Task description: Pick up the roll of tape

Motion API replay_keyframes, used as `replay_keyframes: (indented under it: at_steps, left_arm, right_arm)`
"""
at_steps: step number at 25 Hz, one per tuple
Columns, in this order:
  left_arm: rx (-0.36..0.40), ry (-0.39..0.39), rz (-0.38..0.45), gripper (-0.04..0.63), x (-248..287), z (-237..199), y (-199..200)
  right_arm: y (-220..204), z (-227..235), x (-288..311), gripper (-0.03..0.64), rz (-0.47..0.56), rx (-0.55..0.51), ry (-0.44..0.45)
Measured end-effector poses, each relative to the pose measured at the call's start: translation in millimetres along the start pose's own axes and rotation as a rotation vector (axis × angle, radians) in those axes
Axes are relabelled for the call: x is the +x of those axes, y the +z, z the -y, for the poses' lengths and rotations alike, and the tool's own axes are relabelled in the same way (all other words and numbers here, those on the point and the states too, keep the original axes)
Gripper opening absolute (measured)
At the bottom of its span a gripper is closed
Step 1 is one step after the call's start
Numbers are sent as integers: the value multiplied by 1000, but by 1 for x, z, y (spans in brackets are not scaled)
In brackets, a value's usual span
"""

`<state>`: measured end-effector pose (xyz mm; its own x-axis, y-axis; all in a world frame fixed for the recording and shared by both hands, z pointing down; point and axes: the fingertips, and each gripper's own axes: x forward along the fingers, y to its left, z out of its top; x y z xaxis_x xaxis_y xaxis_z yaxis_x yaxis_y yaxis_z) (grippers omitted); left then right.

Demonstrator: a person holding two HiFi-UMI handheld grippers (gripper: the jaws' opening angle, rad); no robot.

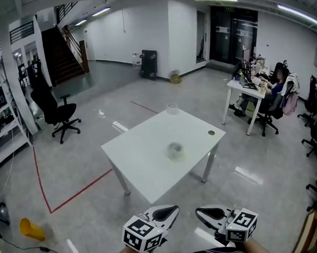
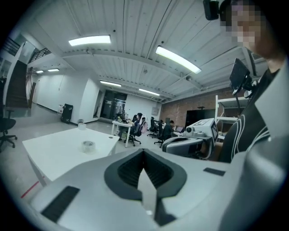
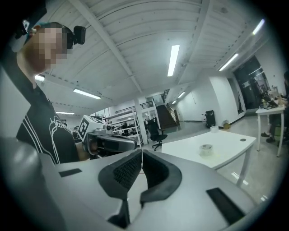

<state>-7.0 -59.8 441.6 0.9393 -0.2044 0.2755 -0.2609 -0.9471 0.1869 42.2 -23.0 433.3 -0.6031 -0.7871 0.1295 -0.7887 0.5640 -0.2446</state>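
Note:
The roll of tape (image 1: 174,149) is a pale, clear ring lying flat near the middle of the white table (image 1: 144,151). It also shows in the left gripper view as the tape (image 2: 88,145) and in the right gripper view as the tape (image 3: 206,148). Both grippers are held side by side well short of the table, at the bottom of the head view. My left gripper (image 1: 169,211) (image 2: 144,151) has its jaws together with nothing in them. My right gripper (image 1: 204,212) (image 3: 142,152) is also shut and empty.
A second white roll (image 1: 172,108) stands at the table's far corner, and a small dark disc (image 1: 211,132) lies near its right edge. A black office chair (image 1: 59,112) stands at the left. A person sits at a desk (image 1: 248,86) at the right. A yellow object (image 1: 31,228) lies on the floor.

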Motion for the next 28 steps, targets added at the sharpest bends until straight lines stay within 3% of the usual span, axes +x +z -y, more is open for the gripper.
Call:
replay_keyframes:
  at_steps: [6, 11, 19, 24, 28]
  left_arm:
    - [-15, -20, 35, 3, 17, -36, 23]
    - [48, 14, 27, 3, 16, -56, 27]
    - [1, 80, 18, 3, 28, -93, 22]
    - [24, 108, -24, 3, 60, -120, 21]
    - [-38, 136, -18, 3, 88, -155, 28]
  right_arm:
    - [20, 32, 21, 14, 19, 8, -25]
    - [19, 52, 36, 14, -24, -49, -48]
    - [23, 77, 74, 14, -11, -15, 51]
    - [16, 122, 95, 14, -78, -63, 84]
    - [20, 160, 119, 14, -103, -53, 124]
